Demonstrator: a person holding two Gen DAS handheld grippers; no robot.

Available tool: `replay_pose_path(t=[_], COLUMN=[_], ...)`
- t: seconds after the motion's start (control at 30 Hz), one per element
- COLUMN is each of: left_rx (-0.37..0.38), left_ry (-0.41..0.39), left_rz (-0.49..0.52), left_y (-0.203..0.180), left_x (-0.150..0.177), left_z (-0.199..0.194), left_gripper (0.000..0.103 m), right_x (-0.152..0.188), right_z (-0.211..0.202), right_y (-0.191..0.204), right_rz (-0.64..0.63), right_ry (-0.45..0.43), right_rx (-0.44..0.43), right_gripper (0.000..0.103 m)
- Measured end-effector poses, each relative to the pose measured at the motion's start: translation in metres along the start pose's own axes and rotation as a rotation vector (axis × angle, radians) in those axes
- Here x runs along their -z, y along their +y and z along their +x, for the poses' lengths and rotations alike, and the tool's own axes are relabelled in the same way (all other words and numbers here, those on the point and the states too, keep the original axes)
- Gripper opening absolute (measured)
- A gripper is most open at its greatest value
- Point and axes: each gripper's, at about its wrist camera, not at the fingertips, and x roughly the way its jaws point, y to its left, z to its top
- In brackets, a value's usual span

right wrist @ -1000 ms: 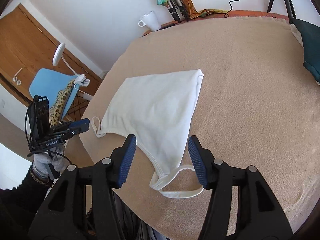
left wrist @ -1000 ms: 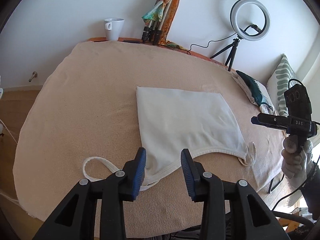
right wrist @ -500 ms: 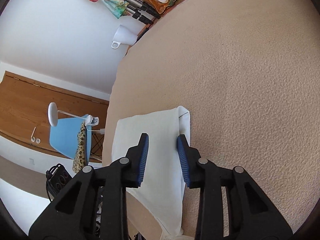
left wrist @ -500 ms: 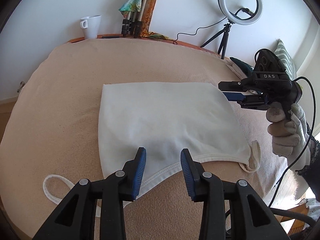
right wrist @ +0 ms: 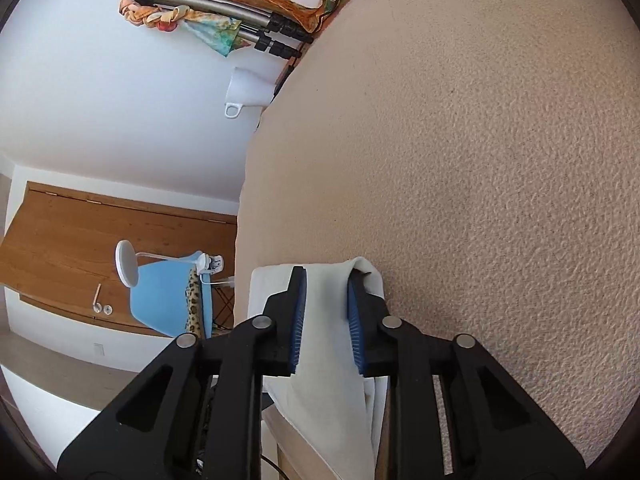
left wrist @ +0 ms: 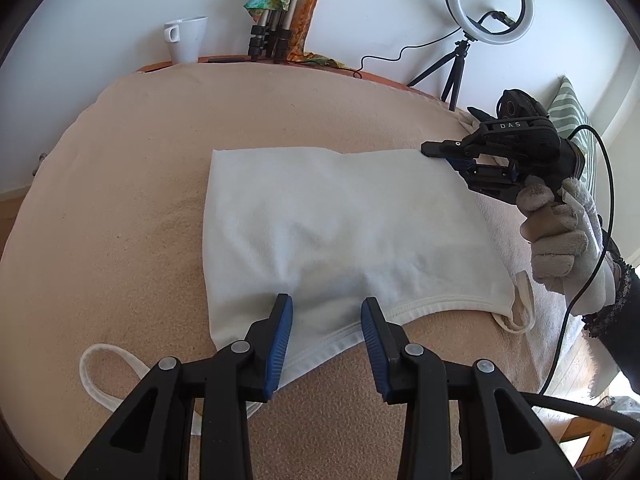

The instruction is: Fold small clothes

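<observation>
A white tank top [left wrist: 336,232] lies flat on the beige blanket [left wrist: 120,200], straps toward me, one strap loop [left wrist: 105,364] at the near left. My left gripper [left wrist: 326,312] is open, its jaws straddling the near neckline edge. My right gripper [right wrist: 326,284] is at the top's far right corner [right wrist: 362,270]; its jaws are narrowed around the raised fabric with a gap still showing. It also shows in the left wrist view [left wrist: 448,152], held by a gloved hand [left wrist: 560,240].
A white mug [left wrist: 186,38], folded tripods with a coloured scarf [left wrist: 276,12] and a ring light [left wrist: 494,8] stand along the far edge. A striped pillow [left wrist: 568,108] and dark cloth lie at the right. A blue chair [right wrist: 168,296] stands beyond the table's left side.
My right gripper swung from the strap end to the top's far right corner and narrowed its jaws around it. My left gripper moved forward over the neckline edge.
</observation>
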Motion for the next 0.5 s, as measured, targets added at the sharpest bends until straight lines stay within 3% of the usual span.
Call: replay_pose_path(t=[0.2,0.33,0.5], left_rx=[-0.008,-0.012,-0.009], left_ry=[0.001,0.001,-0.050], left_rz=[0.022,0.022,-0.036], left_y=[-0.001,0.002,0.022], left_x=[0.004,0.007,0.002], left_z=[-0.002,-0.015,-0.040], left_gripper=[0.036,0.036,0.037], right_x=[-0.001,0.001,0.015], right_z=[-0.003,-0.030,-0.059], right_y=[0.005,0.009,0.021], right_rz=[-0.072,-0.125,-0.136], right_ry=[-0.046,-0.137,-0.120], right_rx=[0.158,0.298,0.211], right_gripper=[0.005,0.006,0.009])
